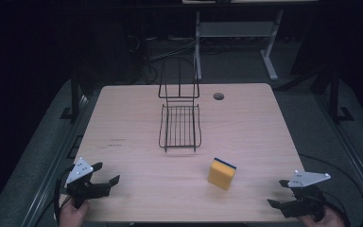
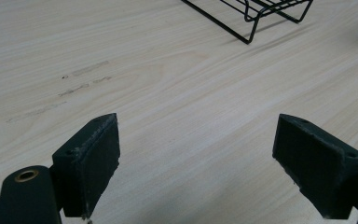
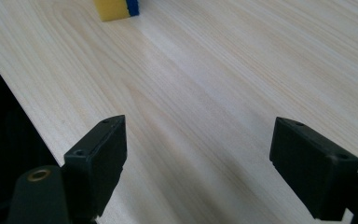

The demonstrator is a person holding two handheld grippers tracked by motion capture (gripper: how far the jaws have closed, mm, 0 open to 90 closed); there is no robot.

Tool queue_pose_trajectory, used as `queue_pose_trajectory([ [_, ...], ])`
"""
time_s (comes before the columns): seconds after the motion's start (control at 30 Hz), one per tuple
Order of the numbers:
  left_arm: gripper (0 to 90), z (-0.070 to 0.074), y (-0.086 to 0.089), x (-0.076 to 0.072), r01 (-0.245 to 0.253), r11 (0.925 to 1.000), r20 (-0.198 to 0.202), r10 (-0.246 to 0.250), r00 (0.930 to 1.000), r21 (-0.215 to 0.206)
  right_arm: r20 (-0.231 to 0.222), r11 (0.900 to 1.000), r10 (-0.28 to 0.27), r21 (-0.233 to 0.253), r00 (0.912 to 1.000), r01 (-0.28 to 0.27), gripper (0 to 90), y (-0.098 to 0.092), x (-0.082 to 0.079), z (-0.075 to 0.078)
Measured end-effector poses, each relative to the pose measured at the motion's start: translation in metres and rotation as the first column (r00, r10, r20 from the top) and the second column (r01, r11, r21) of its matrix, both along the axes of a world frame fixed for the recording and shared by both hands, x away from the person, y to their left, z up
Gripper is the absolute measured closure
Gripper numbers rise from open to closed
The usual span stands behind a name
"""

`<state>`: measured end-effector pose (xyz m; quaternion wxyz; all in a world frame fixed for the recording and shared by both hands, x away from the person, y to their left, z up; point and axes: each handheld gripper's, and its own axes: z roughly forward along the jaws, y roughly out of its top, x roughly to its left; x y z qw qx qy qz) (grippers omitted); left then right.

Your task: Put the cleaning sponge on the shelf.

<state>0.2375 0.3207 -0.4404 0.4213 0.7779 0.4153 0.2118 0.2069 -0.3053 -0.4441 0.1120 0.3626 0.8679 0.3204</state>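
Two grippers sat low in the high view, one at each near corner of the wooden table (image 1: 123,123). The left gripper (image 1: 105,174) was at the near left corner, held by a hand (image 1: 73,213), and its jaws were wide apart with nothing between them. The right gripper (image 1: 278,193) was at the near right corner, and its jaws were wide apart and held nothing too. A black wire rack (image 1: 180,124) stood in the middle of the table, nearer the far edge, with its tall back on the far side. A yellow sponge (image 1: 221,173) with a dark blue side stood alone on the wood, nearer the near edge and a bit right of the middle. It was well apart from both grippers and from the rack. A small round hole (image 1: 218,96) was in the table near the far edge.

In the left gripper view, the left gripper (image 2: 196,154) had its two black jaws spread wide over bare wood. A corner of the wire rack (image 2: 249,14) showed at the top. Some faint grey marks (image 2: 81,79) were on the wood.

In the right gripper view, the right gripper (image 3: 198,156) had its jaws spread wide over bare wood as well. The yellow sponge (image 3: 114,8) sat far ahead at the top, close to the table's edge (image 3: 23,98).
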Motion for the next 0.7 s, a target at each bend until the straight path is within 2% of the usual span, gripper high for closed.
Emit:
queue_pose_trajectory([
  [0.37,14.2,0.0,-0.001,-0.001,0.004,1.0,0.001,-0.004,1.0,-0.003,0.001,1.0,0.025,0.001,0.9997,-0.025,18.3,0.007,0.0,0.002],
  [0.7,14.2,0.0,-0.001,-0.002,0.01,0.9999,0.003,-0.01,0.9999,-0.004,0.001,0.998,0.068,-0.013,0.9977,-0.068,18.0,0.023,0.001,0.005],
])
